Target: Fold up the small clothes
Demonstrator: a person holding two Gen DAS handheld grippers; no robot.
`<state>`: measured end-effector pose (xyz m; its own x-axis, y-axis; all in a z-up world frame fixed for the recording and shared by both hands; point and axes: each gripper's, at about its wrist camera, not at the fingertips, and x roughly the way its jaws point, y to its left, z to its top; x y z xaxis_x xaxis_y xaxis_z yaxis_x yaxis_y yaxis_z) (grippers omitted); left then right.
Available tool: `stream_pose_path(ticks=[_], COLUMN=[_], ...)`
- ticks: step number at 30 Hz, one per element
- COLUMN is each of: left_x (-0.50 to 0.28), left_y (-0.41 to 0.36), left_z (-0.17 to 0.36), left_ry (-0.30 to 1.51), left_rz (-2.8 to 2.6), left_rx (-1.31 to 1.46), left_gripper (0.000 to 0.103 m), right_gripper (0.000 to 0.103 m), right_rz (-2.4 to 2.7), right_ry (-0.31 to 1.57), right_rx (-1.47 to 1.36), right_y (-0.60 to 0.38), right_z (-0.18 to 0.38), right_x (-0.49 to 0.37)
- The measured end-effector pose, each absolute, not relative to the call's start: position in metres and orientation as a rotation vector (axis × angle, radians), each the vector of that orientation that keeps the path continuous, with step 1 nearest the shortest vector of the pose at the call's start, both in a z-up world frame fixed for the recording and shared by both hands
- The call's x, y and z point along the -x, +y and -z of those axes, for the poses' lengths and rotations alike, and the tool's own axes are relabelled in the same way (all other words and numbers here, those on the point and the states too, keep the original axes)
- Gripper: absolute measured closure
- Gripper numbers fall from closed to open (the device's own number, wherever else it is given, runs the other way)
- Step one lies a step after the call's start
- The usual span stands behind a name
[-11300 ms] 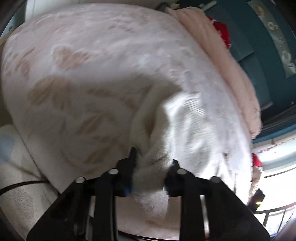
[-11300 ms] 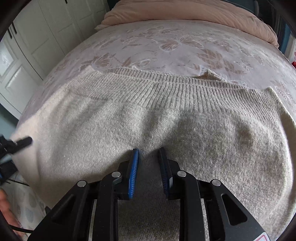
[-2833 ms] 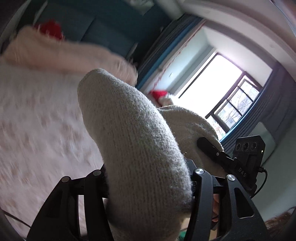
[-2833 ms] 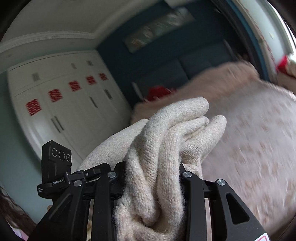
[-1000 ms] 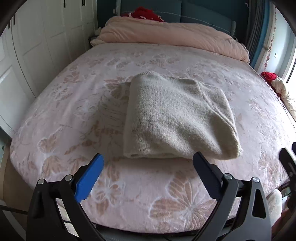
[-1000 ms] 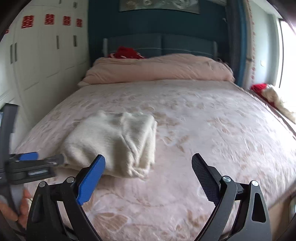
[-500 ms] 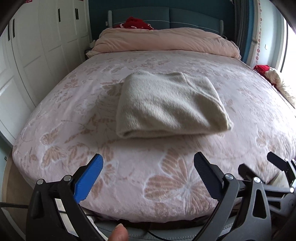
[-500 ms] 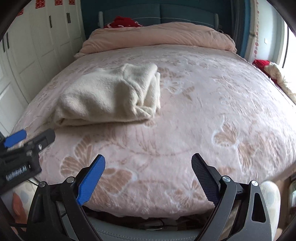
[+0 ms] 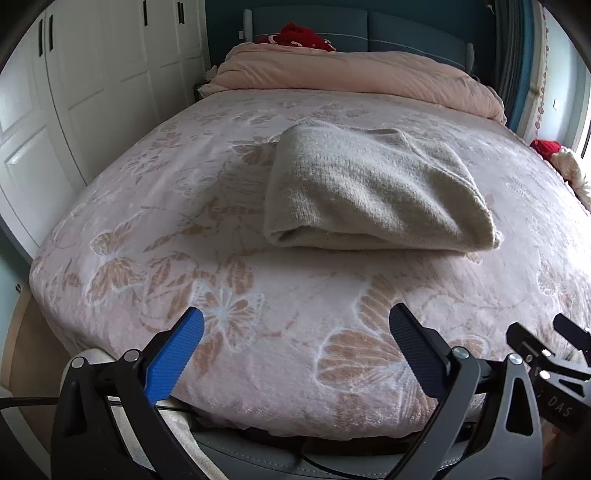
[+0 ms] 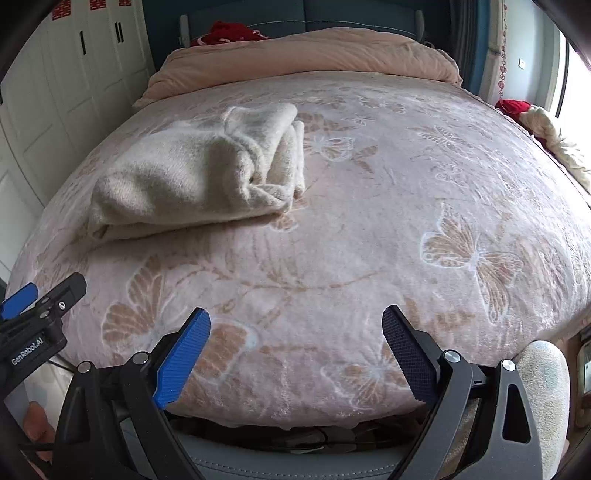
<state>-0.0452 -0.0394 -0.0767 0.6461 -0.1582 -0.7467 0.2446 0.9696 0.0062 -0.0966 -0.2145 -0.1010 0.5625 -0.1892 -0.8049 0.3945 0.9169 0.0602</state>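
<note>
A cream knitted sweater (image 9: 373, 192) lies folded into a thick rectangle on the pink butterfly-patterned bed (image 9: 258, 295). It also shows in the right wrist view (image 10: 199, 173), at the left of the bed, with its layered edges facing right. My left gripper (image 9: 295, 325) is open and empty, held back over the bed's foot edge, well short of the sweater. My right gripper (image 10: 295, 325) is open and empty too, over the foot edge and to the right of the sweater. Each gripper shows at the edge of the other's view.
A pink duvet (image 9: 362, 77) is bunched at the headboard with a red item (image 9: 295, 31) behind it. White wardrobe doors (image 9: 92, 74) line the left side. Red and cream fabric (image 10: 535, 118) lies by the window on the right.
Both grippers let go of the sweater, which now lies folded on the bed. Over the last second both open grippers have drawn back toward the foot of the bed.
</note>
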Motion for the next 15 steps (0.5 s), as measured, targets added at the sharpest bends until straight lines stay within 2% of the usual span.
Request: stream_pose_path(ticks=[15], left_x=[0.0548], left_y=[-0.0462], left_z=[0.085], left_ry=[0.816], left_rz=[0.221], left_rx=[-0.169], left_gripper=[0.005], right_gripper=[0.01], right_rz=[0.356], right_ry=[0.921], right_rx=[-0.209], right_y=[-0.2049], right_z=[0.1085], right_x=[0.0943])
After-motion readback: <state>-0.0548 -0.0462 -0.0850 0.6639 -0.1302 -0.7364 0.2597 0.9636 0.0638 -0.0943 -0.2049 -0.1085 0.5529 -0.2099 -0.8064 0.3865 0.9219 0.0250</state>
